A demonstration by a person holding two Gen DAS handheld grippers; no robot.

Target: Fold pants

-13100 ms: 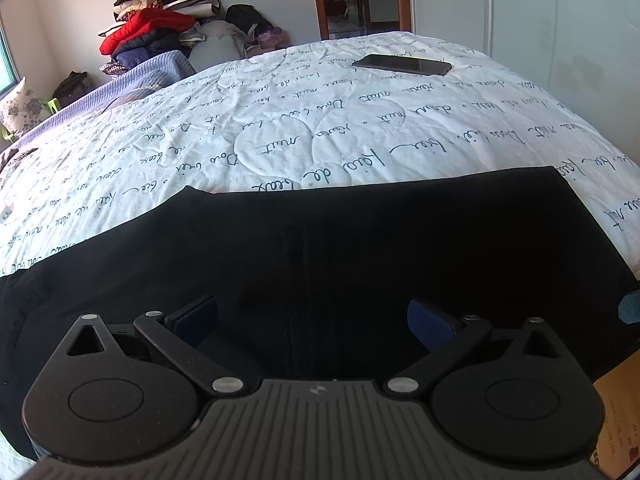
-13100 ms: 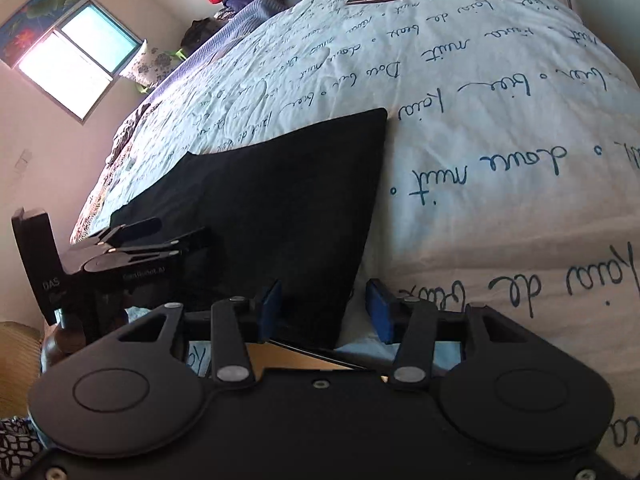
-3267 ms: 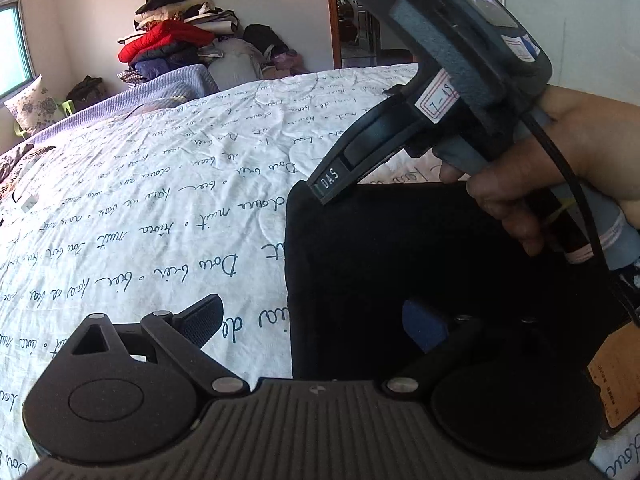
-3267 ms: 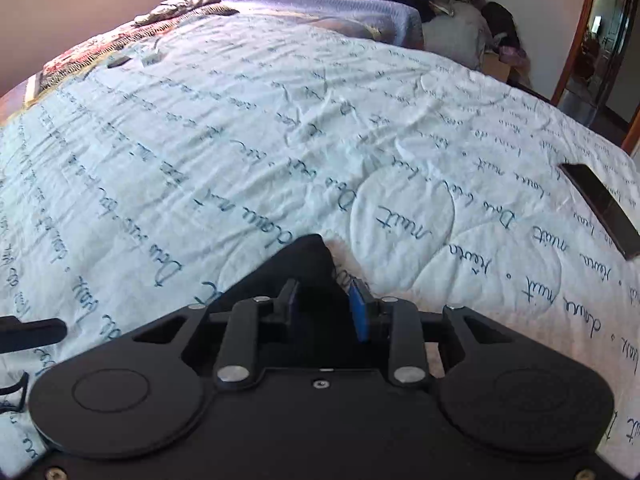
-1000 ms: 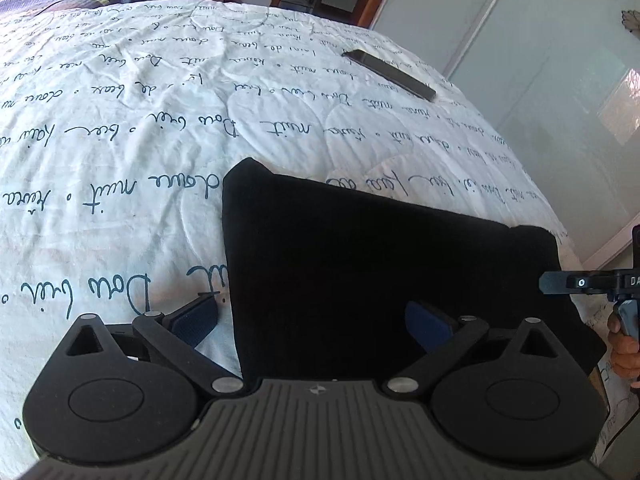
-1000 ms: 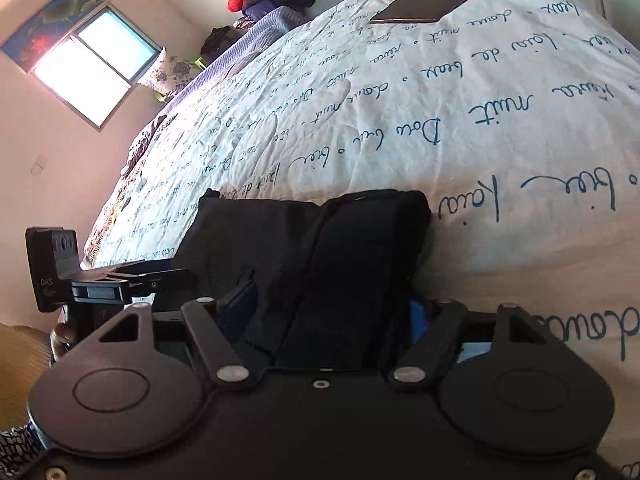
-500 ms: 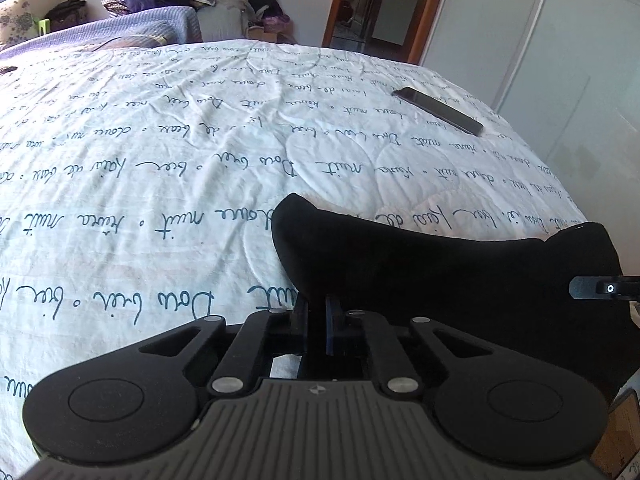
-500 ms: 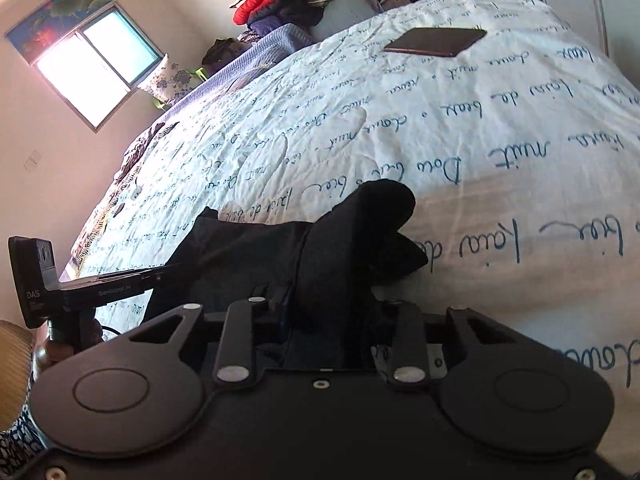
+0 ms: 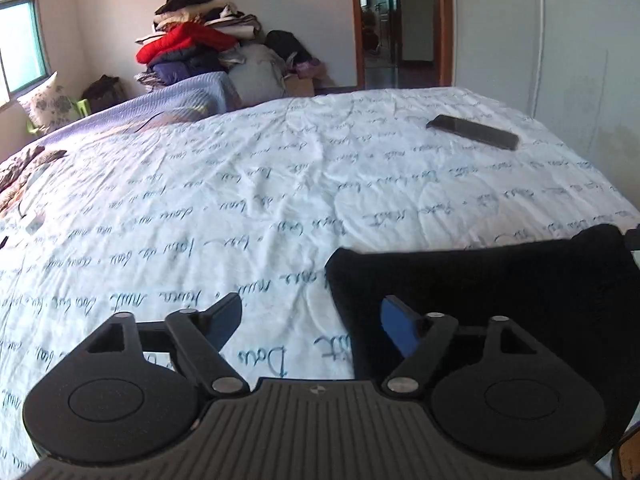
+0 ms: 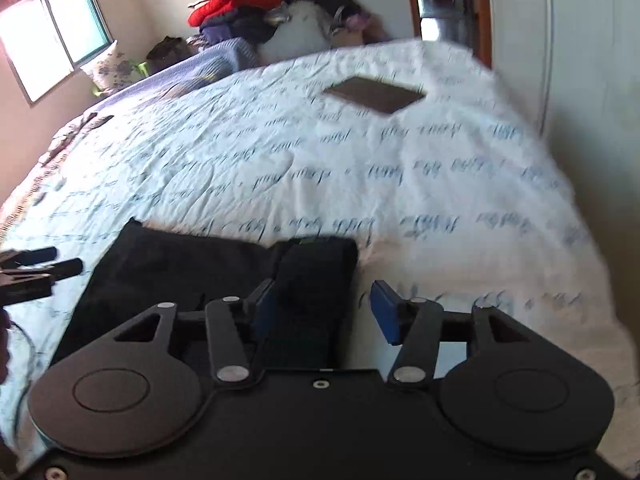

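1. The black fabric pants (image 9: 492, 280) lie folded into a compact rectangular bundle on the near part of the bed; the right wrist view shows them (image 10: 192, 268) with a thicker folded strip along their right edge.
2. The left gripper (image 9: 310, 322) hovers at the bundle's left edge, its jaws spread wide. One blue-padded finger is over the bare quilt, the other is over the black cloth, and nothing is held between them.
3. The right gripper (image 10: 326, 314) is also spread wide and holds nothing. Its left finger sits over the thick folded strip, and its right finger is over the quilt just beside the bundle's right edge.
4. The white quilted bedspread printed with blue cursive writing (image 9: 240, 184) covers the bed under the pants.
5. A dark flat rectangular phone (image 9: 474, 132) lies on the bedspread far from the pants, toward the far right corner.
6. A heap of clothes topped with a red jacket (image 9: 188, 46) is stacked against the far wall, left of an open wooden-framed doorway (image 9: 398, 20).
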